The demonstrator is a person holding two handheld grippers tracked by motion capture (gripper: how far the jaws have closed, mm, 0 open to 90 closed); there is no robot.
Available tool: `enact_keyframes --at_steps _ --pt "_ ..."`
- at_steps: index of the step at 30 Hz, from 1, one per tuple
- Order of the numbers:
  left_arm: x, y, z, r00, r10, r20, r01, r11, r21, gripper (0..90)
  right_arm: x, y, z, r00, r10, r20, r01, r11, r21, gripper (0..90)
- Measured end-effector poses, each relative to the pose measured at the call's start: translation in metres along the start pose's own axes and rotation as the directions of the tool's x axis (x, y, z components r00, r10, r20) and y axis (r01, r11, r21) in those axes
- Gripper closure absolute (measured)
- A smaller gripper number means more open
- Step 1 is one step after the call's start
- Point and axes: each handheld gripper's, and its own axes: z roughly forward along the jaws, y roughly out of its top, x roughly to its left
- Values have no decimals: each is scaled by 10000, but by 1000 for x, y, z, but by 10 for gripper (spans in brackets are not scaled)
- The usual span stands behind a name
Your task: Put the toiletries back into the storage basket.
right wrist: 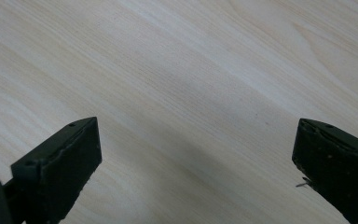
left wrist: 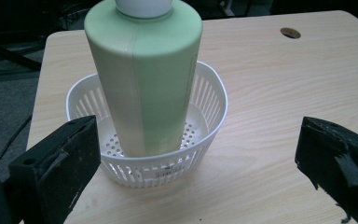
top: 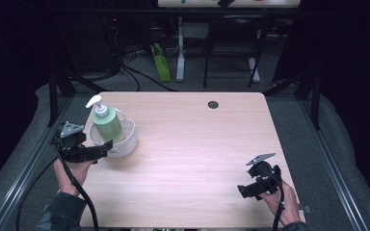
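A pale green pump bottle (top: 107, 125) with a white pump head stands upright in a small white slotted basket (top: 126, 143) near the left edge of the wooden table (top: 197, 144). My left gripper (top: 100, 150) hovers just in front of and left of the basket, held by a hand; its jaws stand open. In the left gripper view the bottle (left wrist: 144, 79) and the basket (left wrist: 213, 91) lie ahead of the left gripper (left wrist: 195, 135), beyond the jaw tips, and nothing is gripped. My right gripper (top: 244, 190) rests low at the table's front right, open and empty (right wrist: 196, 126) over bare wood.
A dark round cable hole (top: 213, 104) sits near the table's far edge, also seen in the left gripper view (left wrist: 290, 32). Beyond the table stand a green object (top: 161, 62) on the floor and the legs of another desk (top: 180, 48). Dark metal rails (top: 29, 159) flank the table.
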Motion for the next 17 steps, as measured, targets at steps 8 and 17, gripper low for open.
enact_keyframes --at_steps 8,17 --pt "1 -19 7 10000 62 -16 -62 10000 76 0 -1 0 4 10000 -67 -9 67 9999 102 0" --pt "1 -31 19 9985 376 410 -396 9981 481 0 -3 -1 7 9999 -134 59 133 9998 146 0"
